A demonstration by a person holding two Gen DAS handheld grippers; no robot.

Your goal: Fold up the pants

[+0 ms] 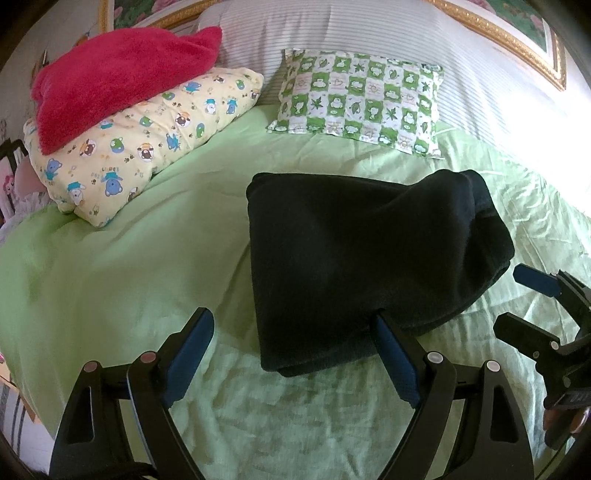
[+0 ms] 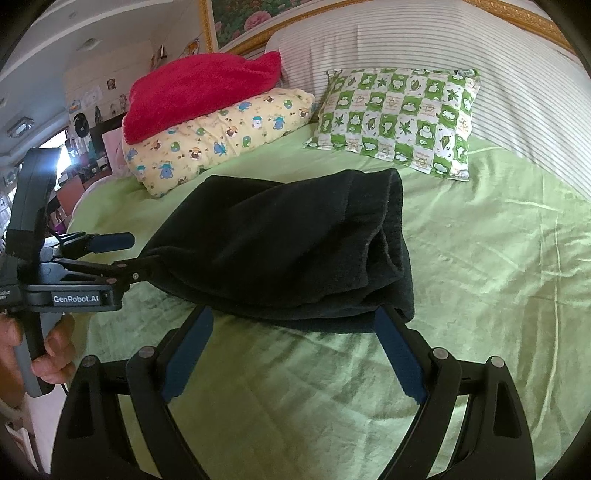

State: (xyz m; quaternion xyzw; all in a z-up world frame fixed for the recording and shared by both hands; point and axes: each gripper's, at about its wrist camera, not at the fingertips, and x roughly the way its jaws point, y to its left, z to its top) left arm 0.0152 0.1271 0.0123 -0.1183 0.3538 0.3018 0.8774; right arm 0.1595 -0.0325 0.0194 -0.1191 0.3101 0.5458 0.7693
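Observation:
Dark folded pants (image 1: 362,258) lie in a thick bundle on the green bedsheet (image 1: 110,266); they also show in the right wrist view (image 2: 288,243). My left gripper (image 1: 293,319) is open, its jaws wide at the pants' near edge, the right finger touching the fabric. My right gripper (image 2: 293,317) is open just in front of the pants' near edge, holding nothing. The right gripper shows at the right edge of the left wrist view (image 1: 517,299), and the left gripper appears in the right wrist view (image 2: 136,254) beside the pants' left edge.
A yellow cartoon pillow (image 1: 147,140) with a red fluffy blanket (image 1: 118,77) on it lies at the back left. A green checked pillow (image 1: 362,99) leans on the striped headboard cushion (image 1: 369,29). The bed's left edge (image 1: 14,369) is near.

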